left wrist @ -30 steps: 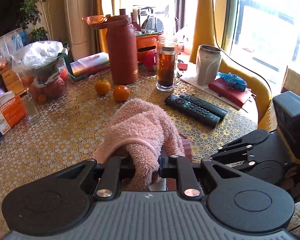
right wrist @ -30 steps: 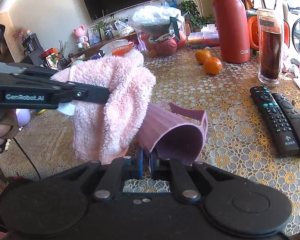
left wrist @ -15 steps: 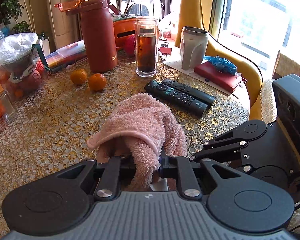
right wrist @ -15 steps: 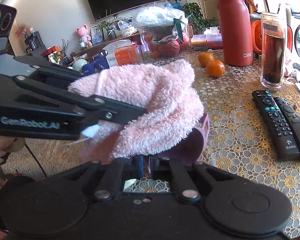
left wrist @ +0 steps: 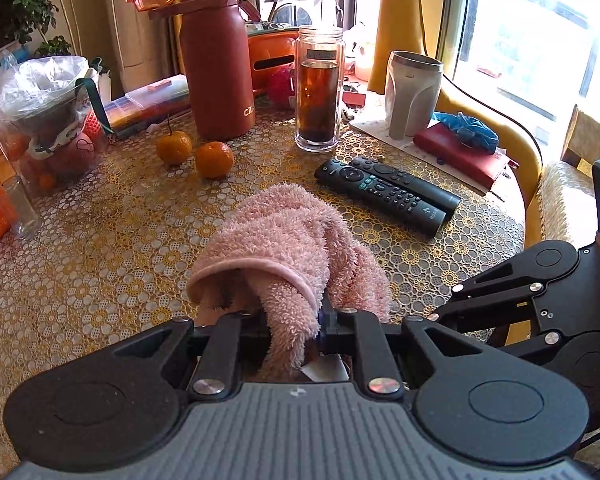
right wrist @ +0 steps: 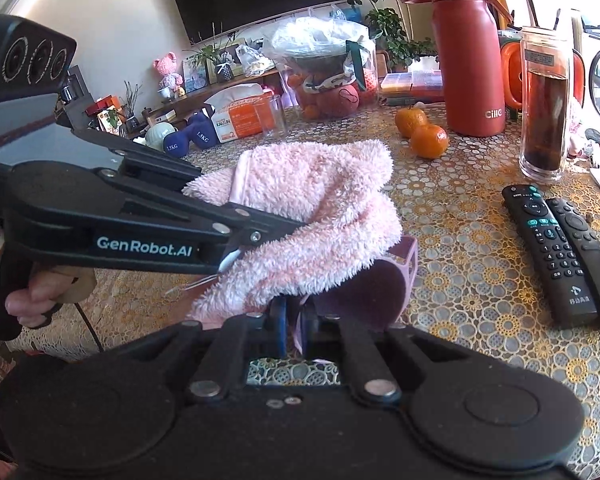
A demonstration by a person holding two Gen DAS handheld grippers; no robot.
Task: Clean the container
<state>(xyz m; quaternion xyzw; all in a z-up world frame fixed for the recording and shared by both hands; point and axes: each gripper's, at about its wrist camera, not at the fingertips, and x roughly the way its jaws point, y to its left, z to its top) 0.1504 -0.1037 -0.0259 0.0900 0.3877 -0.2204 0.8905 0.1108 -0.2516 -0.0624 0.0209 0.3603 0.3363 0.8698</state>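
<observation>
A fluffy pink cloth (left wrist: 284, 248) is pinched in my left gripper (left wrist: 292, 320), which is shut on it. In the right wrist view the same cloth (right wrist: 320, 220) drapes over the mouth of a mauve ribbed container (right wrist: 364, 296) lying tilted on its side. My right gripper (right wrist: 294, 320) is shut on the container's near edge. The left gripper's black arm reaches in from the left, its tip buried in the cloth. In the left wrist view the cloth hides the container; the right gripper's body shows at the right edge.
On the gold lace tablecloth (left wrist: 100, 240) lie two black remotes (left wrist: 388, 192), two oranges (left wrist: 196, 152), a red flask (left wrist: 216, 68), a tall glass of dark tea (left wrist: 318, 88), a steel cup (left wrist: 412, 92) and a bagged fruit bowl (left wrist: 48, 120). A hand (right wrist: 32, 296) holds the left gripper.
The left gripper has pushed the cloth rightwards and down over the container's mouth, covering most of it. The right gripper keeps its hold on the container.
</observation>
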